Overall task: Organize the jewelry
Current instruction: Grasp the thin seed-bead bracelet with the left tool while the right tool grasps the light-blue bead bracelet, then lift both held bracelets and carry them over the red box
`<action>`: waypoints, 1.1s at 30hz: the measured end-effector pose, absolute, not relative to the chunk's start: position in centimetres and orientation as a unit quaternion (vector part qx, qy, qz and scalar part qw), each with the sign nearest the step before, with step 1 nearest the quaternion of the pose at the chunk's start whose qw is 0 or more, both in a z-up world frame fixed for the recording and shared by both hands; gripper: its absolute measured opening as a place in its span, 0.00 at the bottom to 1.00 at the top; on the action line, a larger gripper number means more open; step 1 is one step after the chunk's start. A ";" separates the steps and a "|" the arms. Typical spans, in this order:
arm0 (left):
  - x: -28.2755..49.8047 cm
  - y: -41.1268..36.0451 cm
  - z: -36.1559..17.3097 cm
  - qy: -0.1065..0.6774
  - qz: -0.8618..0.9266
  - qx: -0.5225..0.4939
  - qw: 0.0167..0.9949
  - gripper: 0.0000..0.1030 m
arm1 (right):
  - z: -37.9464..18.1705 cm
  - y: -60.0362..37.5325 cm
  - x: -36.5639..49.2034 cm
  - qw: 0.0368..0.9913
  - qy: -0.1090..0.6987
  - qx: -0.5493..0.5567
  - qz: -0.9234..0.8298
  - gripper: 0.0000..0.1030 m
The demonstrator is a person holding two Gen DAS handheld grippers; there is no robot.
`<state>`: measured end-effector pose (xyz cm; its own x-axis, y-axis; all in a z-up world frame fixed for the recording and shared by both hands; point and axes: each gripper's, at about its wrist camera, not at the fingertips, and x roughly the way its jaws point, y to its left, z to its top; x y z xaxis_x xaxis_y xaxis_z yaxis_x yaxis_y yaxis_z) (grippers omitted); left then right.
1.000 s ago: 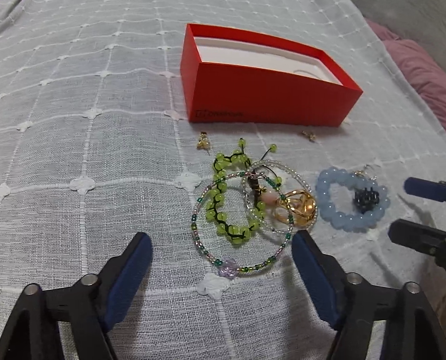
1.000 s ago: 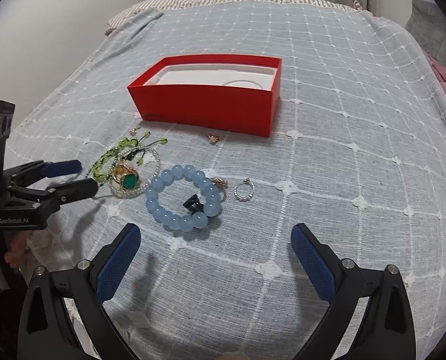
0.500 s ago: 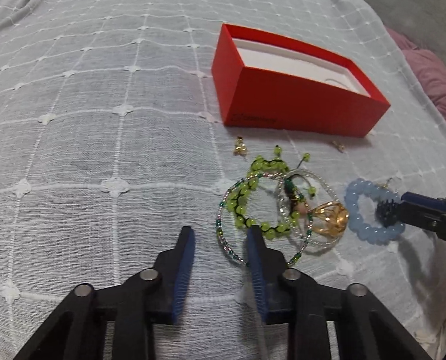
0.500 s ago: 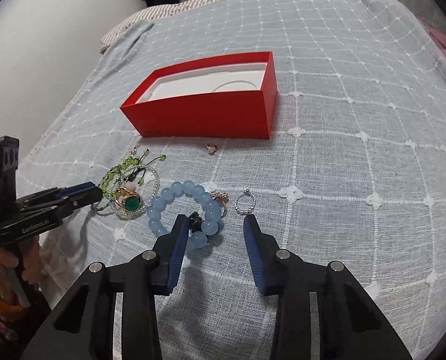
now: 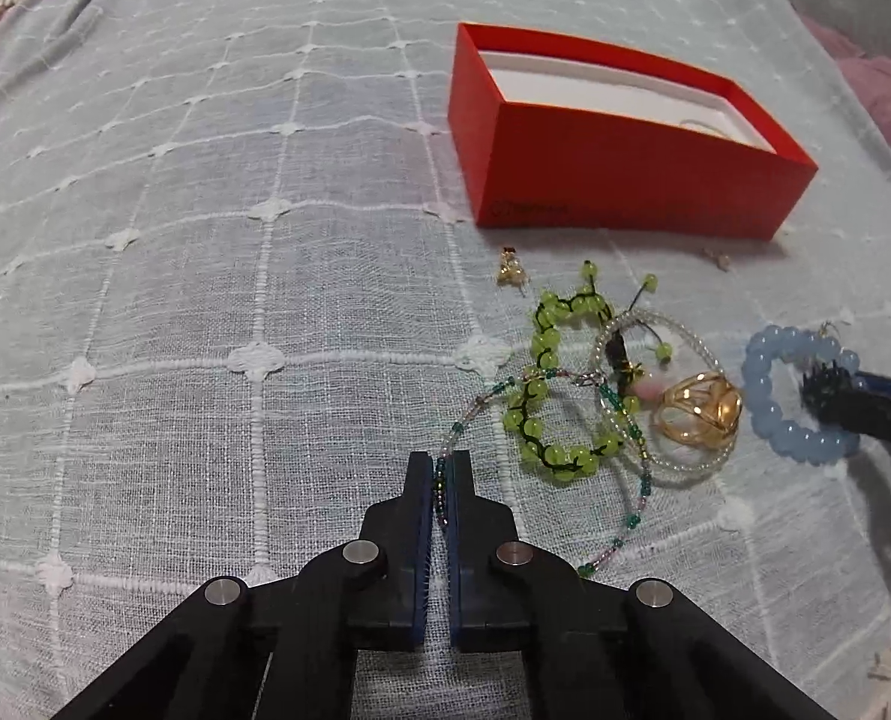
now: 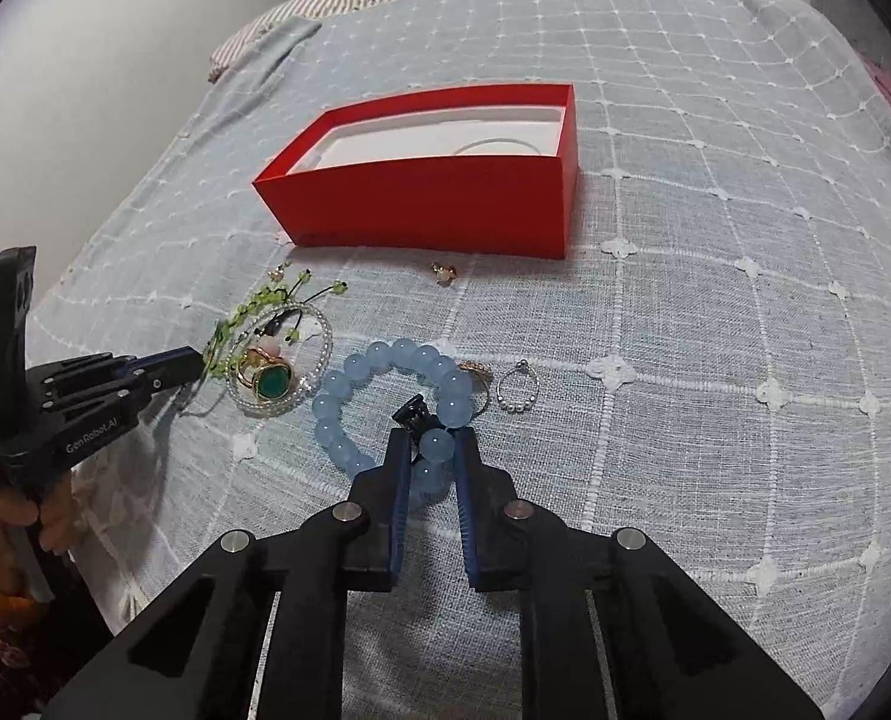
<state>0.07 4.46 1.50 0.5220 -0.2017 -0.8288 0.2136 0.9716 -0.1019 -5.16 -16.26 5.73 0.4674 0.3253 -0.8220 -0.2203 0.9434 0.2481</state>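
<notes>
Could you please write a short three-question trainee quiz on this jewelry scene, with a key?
1. True or false: the left tool is shut on the thin seed-bead bracelet.
2. What does the right tool grip?
A. the gold ring
B. the pale blue bead bracelet
C. the red box
3. Fill in: the red box stands open, and its lining is ____.

Key:
1. True; both tools have just been closing, and the left pads pinch the strand.
2. B; a bead of the pale blue bead bracelet sits between the pads, while the gold ring lies untouched in the pile.
3. White.
</notes>
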 end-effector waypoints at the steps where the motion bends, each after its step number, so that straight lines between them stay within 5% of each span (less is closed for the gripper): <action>1: 0.1 4.5 1.6 0.473 -0.119 0.005 0.873 0.00 | 5.8 -16.3 -5.2 0.856 0.490 0.053 0.159 0.14; 33: 2.0 2.1 10.0 0.386 -0.144 -0.079 0.908 0.00 | 14.4 -14.9 -4.3 0.902 0.401 0.058 0.152 0.11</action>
